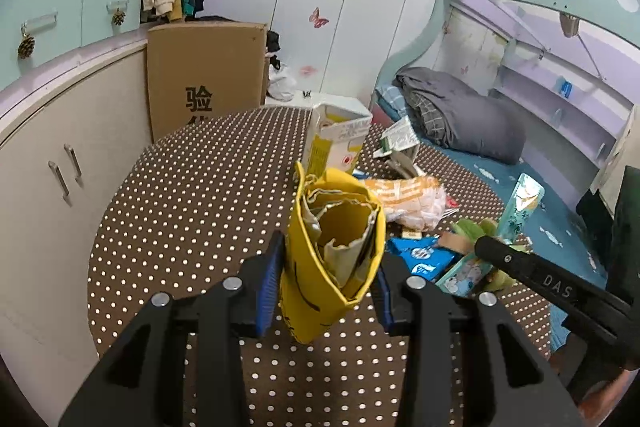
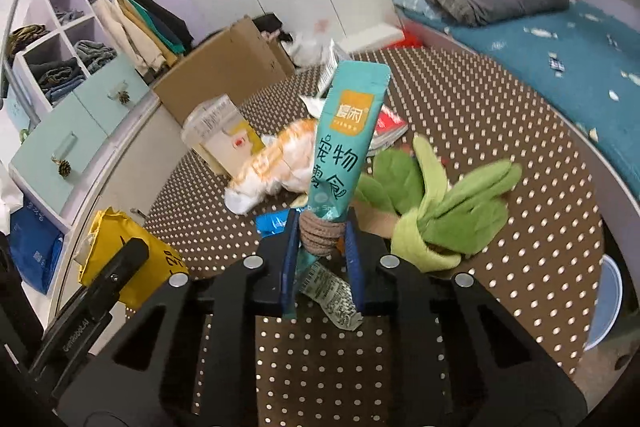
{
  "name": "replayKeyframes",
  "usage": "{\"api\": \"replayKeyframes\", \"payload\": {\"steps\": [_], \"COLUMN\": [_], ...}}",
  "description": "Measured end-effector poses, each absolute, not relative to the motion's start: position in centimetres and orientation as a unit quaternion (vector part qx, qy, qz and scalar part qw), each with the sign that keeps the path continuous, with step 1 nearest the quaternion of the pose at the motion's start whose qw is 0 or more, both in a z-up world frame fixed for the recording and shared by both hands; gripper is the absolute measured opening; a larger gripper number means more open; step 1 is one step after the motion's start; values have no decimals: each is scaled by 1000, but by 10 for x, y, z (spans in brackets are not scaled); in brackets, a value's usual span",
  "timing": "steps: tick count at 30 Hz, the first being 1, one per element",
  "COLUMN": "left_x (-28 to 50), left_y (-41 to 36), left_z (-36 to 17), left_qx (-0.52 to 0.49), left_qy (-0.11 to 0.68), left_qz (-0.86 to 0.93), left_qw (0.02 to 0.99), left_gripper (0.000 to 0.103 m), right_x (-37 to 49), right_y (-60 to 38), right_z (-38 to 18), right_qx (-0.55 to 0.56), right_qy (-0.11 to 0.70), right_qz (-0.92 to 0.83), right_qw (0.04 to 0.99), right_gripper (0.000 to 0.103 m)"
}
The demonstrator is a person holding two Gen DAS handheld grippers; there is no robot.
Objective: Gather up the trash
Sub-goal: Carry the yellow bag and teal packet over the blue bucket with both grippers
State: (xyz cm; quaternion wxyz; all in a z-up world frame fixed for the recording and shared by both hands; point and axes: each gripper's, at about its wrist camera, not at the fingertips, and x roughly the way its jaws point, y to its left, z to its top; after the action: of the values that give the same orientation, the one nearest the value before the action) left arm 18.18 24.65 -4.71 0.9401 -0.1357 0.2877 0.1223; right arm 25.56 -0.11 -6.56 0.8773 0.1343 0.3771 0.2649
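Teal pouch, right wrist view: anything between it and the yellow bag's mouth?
Nothing visible. The right gripper holds the teal pouch upright; the left gripper holds the yellow bag with its mouth open. Only dotted tablecloth shows between them.

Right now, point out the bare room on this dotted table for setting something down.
Free: the dotted table's left side, between the yellow bag and the white cabinet, and its near edge. Crowded: right of the bag, around the orange-white wrapper, blue packet and milk carton.

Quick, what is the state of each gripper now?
Left gripper: shut on the yellow bag.
Right gripper: shut on the teal pet-snack sachet.
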Motion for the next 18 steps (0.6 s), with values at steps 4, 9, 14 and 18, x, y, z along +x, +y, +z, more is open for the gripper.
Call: {"api": "replayKeyframes", "payload": {"steps": [4, 9, 14, 18], "left_x": [178, 174, 175, 178], "left_y": [236, 218, 192, 167], "left_z": [-35, -21, -10, -3], "left_qx": [-118, -90, -72, -63], "left_qy": [272, 256, 245, 240], "left_qz": [120, 118, 94, 67], "left_qw": [948, 955, 962, 966], "left_gripper": [39, 39, 39, 39], "right_x": [249, 242, 234, 228], "right_y": [-7, -27, -49, -68], "right_z": [-56, -46, -33, -28], "right_qx": [123, 132, 128, 130], "right_qy": [363, 352, 333, 320], "right_qz": [257, 249, 224, 202], "right_qw": [887, 892, 907, 916], "right_gripper": [22, 22, 22, 22]}}
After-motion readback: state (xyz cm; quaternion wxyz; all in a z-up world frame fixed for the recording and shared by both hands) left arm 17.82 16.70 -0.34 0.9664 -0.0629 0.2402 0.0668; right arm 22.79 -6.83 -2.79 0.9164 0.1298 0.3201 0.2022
